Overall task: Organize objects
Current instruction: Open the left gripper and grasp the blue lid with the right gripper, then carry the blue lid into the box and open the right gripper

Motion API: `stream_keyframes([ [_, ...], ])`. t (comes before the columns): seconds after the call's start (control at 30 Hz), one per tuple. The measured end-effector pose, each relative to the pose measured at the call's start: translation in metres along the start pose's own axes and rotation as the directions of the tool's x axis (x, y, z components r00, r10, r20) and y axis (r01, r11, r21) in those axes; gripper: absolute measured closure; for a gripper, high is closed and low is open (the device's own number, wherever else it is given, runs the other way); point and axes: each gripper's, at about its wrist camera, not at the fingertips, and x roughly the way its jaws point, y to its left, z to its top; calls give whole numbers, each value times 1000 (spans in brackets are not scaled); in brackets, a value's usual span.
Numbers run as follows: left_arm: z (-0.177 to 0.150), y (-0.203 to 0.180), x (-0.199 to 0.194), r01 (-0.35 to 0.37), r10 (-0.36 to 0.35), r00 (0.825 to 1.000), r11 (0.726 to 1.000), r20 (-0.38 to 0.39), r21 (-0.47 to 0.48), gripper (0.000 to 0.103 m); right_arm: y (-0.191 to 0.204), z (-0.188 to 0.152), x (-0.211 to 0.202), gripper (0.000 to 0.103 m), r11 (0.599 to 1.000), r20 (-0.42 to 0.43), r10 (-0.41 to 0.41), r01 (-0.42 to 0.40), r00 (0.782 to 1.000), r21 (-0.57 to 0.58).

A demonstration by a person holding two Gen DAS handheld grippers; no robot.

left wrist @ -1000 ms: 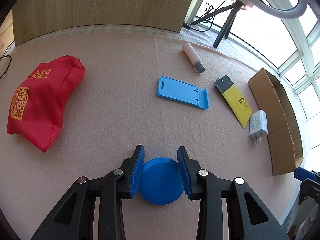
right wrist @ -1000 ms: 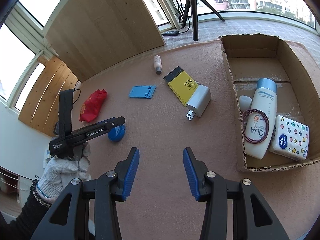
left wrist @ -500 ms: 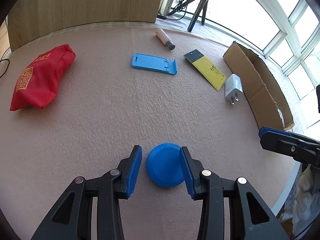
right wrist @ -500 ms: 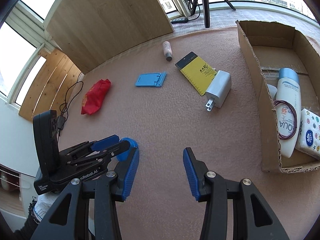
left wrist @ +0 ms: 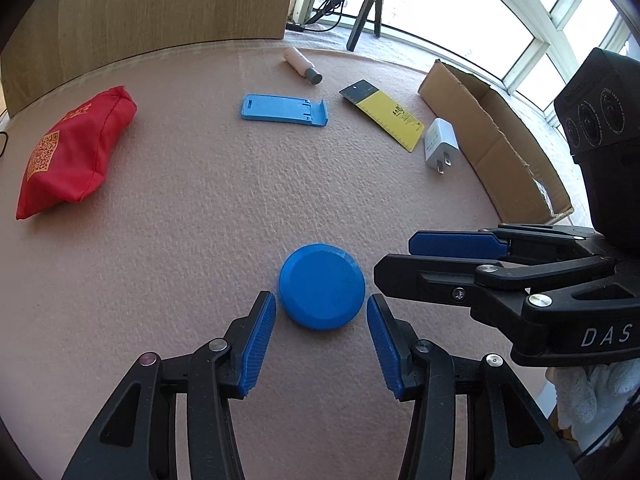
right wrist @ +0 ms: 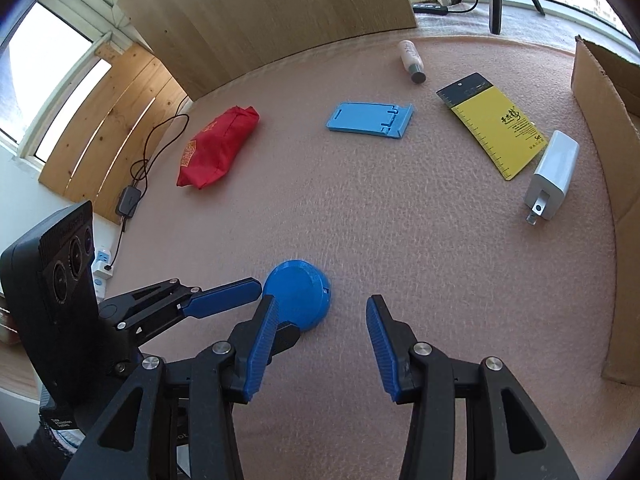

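A round blue disc (left wrist: 322,286) lies flat on the pink felt table (left wrist: 200,220), just ahead of my left gripper (left wrist: 322,336). That gripper is open, its pads apart from the disc on both sides. My right gripper (left wrist: 396,260) reaches in from the right, open and empty, its tips close to the disc's right edge. In the right wrist view the blue disc (right wrist: 298,296) sits to the front left of my right gripper (right wrist: 320,340), partly behind its left finger. A blue finger (right wrist: 224,300) of the left gripper points at the disc from the left.
A red pouch (left wrist: 76,152) lies at the left. Farther back are a blue phone stand (left wrist: 284,110), a small bottle (left wrist: 302,66), a yellow ruler card (left wrist: 388,116) and a white charger (left wrist: 440,146). A cardboard box (left wrist: 496,140) stands at the right edge, a tripod (left wrist: 366,12) behind.
My left gripper has opened off the blue disc and drawn back, leaving it on the felt. My right gripper has swung left from the box side to the disc.
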Motion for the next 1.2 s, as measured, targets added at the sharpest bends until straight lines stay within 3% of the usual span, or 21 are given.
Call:
stream_keyframes([
  [0.53,1,1,10,26,-26,1000,1000,-3,8,53,3,14,32,61,1000,-107,25,-24,994,13],
  [0.67,2,-1,11,17,-17,1000,1000,2,9,53,6,13,36,70,1000,-122,21,-21,992,-1],
  [0.93,5,-9,13,-4,4,1000,1000,14,1,53,6,13,31,72,1000,-104,-15,13,994,-11],
  [1.2,22,-35,1,3,-6,998,999,56,47,53,-6,15,-2,72,1000,-32,-24,25,999,5],
])
